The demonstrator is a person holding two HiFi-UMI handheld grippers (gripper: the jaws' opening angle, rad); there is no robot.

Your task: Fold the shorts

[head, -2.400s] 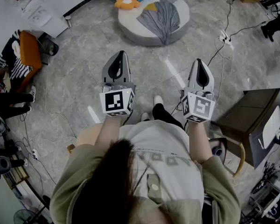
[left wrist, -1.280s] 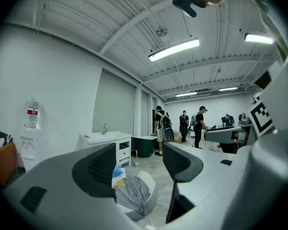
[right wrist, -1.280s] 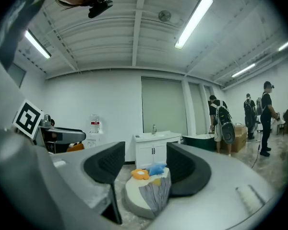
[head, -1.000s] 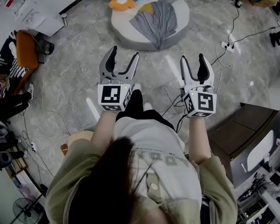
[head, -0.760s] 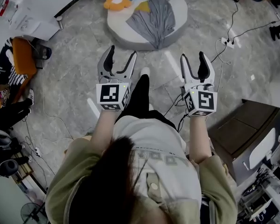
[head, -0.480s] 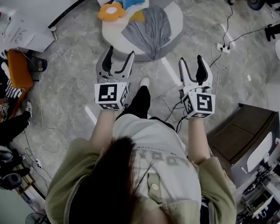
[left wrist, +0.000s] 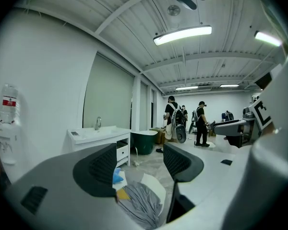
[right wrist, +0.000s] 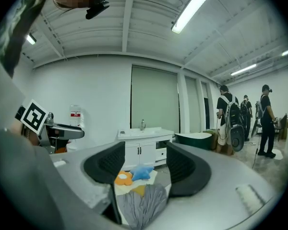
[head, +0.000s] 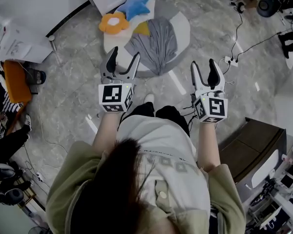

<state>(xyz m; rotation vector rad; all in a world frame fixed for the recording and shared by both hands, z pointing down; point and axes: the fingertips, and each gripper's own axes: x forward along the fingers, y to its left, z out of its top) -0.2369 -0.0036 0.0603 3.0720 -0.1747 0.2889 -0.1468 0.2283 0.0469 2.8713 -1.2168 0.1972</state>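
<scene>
Grey marbled floor [head: 78,82] spreads below a standing person, and on it lies a round white cushion [head: 184,27]. The grey shorts [head: 155,45] lie crumpled across the middle of the cushion, unfolded, with one edge reaching its near rim. On the cushion's far left part sit an orange flower pillow [head: 112,22] and a blue star pillow [head: 137,6], and a yellow piece [head: 142,29] lies just beside the shorts.

The left gripper [head: 124,56] is held in the air on the near left of the cushion. In the head view its tips overlap the cushion's rim. Its fingers stand wide apart with nothing between them, and its own view shows the shorts [left wrist: 141,205] well beyond the gap. The right gripper [head: 203,66] is held to the near right of the cushion, over bare floor, and its fingers are also spread and empty.

A white vanity cabinet [right wrist: 141,150] stands against the wall beyond the cushion. A power strip [head: 229,60] with cables lies on the floor to the cushion's right.
</scene>
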